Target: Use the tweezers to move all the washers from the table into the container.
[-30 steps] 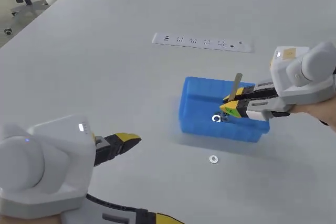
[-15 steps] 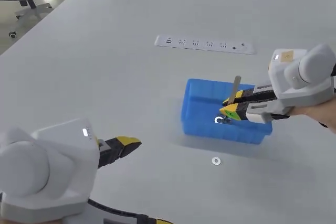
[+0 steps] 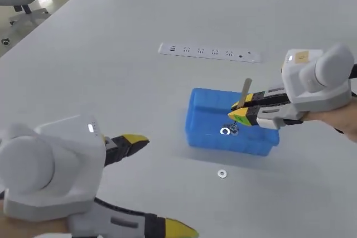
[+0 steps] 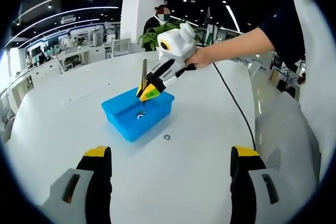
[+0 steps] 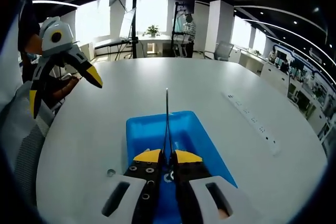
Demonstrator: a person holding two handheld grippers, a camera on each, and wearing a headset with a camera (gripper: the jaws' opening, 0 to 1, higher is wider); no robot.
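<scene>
The right gripper (image 3: 241, 116), pinching the tweezers (image 3: 246, 90), should relax slowly so the washer (image 3: 225, 131) falls inside the container (image 3: 203, 104); left gripper (image 4: 170, 153) is spread

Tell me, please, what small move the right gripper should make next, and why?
Probably ease its grip slightly so the tweezers release: the right gripper, shut on the tweezers, has a washer at their tips over the blue container. A second washer lies on the table.
</scene>
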